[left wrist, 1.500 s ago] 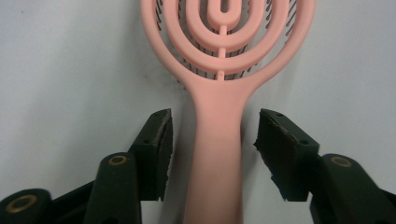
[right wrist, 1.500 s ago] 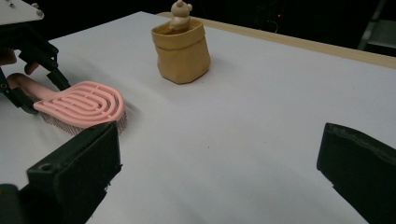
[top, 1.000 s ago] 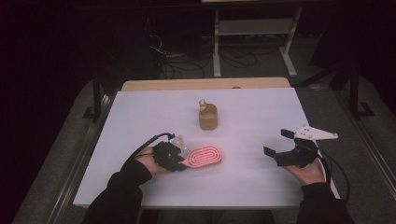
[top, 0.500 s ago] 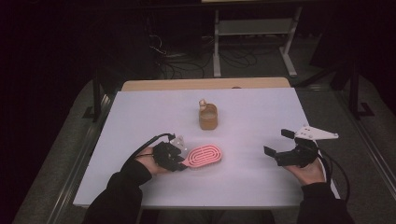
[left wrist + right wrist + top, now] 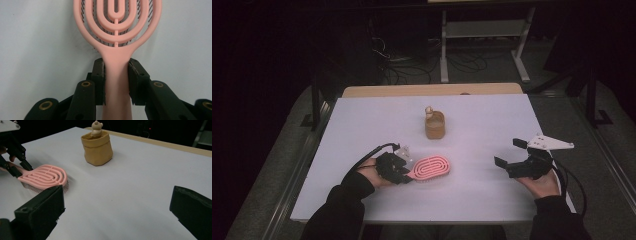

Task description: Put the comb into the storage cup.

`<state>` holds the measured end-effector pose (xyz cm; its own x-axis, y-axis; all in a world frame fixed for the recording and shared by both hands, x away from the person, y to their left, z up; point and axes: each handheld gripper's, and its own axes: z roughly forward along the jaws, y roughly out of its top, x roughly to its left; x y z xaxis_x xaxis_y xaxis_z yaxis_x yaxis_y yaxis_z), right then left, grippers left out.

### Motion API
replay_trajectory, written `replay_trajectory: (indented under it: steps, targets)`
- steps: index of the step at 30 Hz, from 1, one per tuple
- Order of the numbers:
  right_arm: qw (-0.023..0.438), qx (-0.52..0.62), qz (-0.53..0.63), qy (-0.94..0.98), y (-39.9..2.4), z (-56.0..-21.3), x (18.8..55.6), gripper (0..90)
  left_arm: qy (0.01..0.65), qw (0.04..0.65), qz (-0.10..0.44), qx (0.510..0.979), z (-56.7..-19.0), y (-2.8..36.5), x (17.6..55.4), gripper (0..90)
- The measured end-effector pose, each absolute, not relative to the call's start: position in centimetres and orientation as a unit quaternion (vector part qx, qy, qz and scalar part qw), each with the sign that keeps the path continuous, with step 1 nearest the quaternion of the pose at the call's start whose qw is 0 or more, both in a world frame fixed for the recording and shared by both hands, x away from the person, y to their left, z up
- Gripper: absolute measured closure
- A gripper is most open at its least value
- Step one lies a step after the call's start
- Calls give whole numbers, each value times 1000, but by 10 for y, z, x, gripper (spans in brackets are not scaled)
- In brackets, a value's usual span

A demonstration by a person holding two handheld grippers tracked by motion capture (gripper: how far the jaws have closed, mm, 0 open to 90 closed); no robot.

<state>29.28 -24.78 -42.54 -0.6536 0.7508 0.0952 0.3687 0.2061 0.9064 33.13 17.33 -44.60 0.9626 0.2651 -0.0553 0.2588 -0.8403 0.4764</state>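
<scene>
Left gripper [image 5: 116, 82] clamped on brush [image 5: 428, 168] handle, ready for lift; right gripper [image 5: 512, 156] apart, idle, nothing between.

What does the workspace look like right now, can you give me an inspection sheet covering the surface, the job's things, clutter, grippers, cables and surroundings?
Surface: white rectangular table top, wooden strip along its far edge.
Job's things: pink plastic hairbrush with looped open head lies bristles down, handle toward the person.
Clutter: tan pouch-shaped pot with a small bear figure stands upright beyond the brush, apart from it.
Grippers: left gripper is clamped on the brush handle, pads pressing both sides; right gripper is open and holds nothing, off to the right, grey plate on top.
Cables: black cable loops from the left gripper; another trails by the right wrist.
Surroundings: dark room, metal shelf frame behind, loose floor cables.
</scene>
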Motion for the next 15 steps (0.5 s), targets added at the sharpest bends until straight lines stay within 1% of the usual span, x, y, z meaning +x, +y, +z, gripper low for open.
replay_trajectory:
  steps: [15]
  targets:
    - [187, 371, 507, 755, -248, -426, 293, 0, 131, 257, 9, 958, -434, 176, 332, 688]
